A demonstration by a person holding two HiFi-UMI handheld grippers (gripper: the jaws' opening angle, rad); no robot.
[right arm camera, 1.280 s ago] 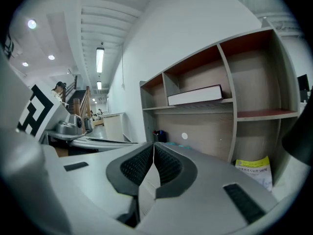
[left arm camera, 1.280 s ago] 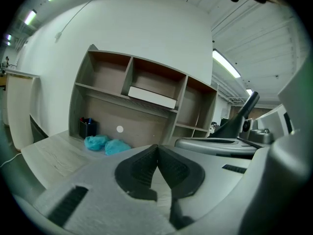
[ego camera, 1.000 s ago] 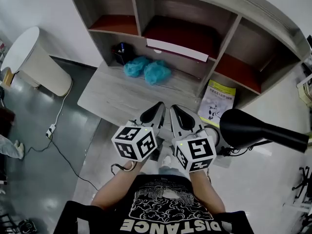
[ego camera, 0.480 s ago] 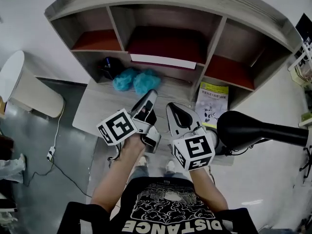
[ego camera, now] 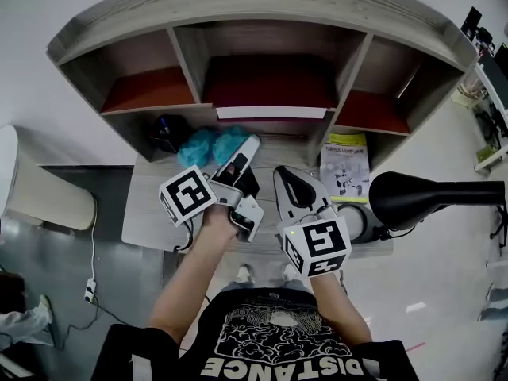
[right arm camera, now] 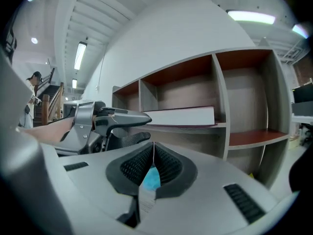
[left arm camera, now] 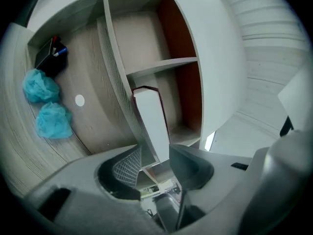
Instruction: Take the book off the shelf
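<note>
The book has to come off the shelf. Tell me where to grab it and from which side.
Take the book by its white page edge, coming level from the front: it lies flat on the middle shelf, that edge facing outward.

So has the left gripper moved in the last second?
Yes: the left gripper has gone forward across the desk, nearer the book; its jaws have just been opening, nothing gripped.
</note>
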